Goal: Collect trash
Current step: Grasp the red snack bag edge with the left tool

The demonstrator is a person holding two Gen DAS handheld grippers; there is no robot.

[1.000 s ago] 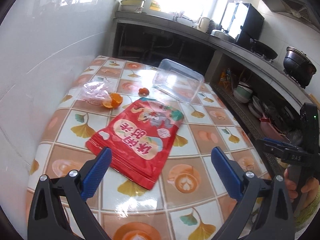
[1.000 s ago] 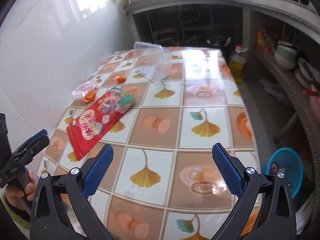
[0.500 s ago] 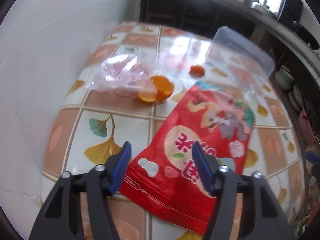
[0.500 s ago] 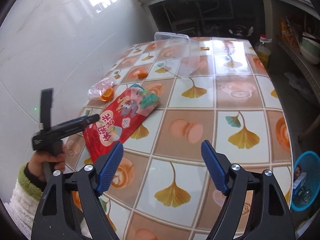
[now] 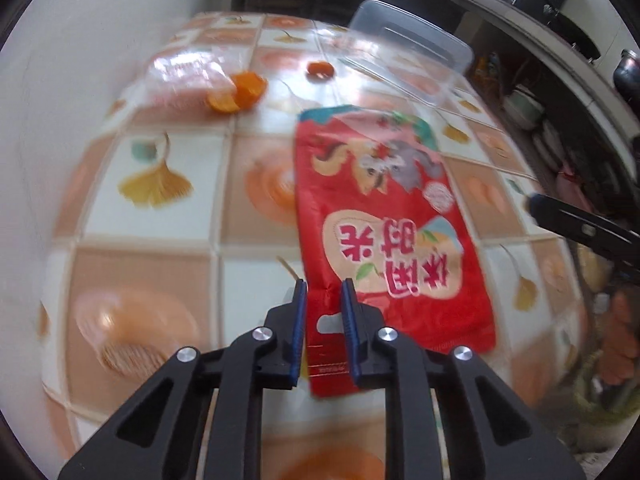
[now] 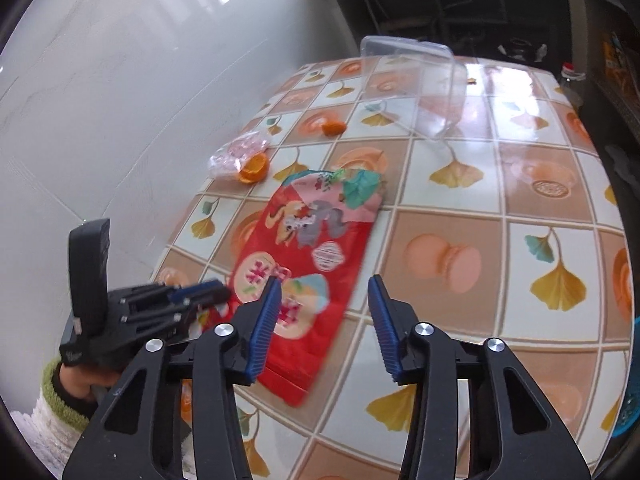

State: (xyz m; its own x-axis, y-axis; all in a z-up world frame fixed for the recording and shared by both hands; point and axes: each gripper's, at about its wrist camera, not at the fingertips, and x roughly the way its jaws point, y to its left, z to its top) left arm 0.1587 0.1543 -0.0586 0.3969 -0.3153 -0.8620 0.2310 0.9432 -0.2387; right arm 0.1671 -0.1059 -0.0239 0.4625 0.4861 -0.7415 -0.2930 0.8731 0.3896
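Note:
A red snack bag (image 5: 380, 216) lies flat on the tiled table (image 5: 160, 240); it also shows in the right wrist view (image 6: 308, 264). My left gripper (image 5: 323, 288) has its jaws narrowed around the bag's near left corner, which buckles between them. In the right wrist view the left gripper (image 6: 212, 292) sits at that corner. My right gripper (image 6: 324, 284) is open and empty above the bag's near end. Orange peel (image 5: 240, 90) lies beside a crumpled clear plastic bag (image 5: 180, 76) further back, with a smaller peel piece (image 5: 319, 70) beyond.
A clear plastic container (image 5: 408, 60) stands tilted at the far side of the table, also in the right wrist view (image 6: 416, 80). A white wall (image 6: 120, 100) runs along the left. A blue basket (image 6: 630, 408) sits on the floor to the right.
My left gripper has moved down to the bag's near corner and its jaws have closed around it. My right gripper has moved left over the bag and narrowed a little.

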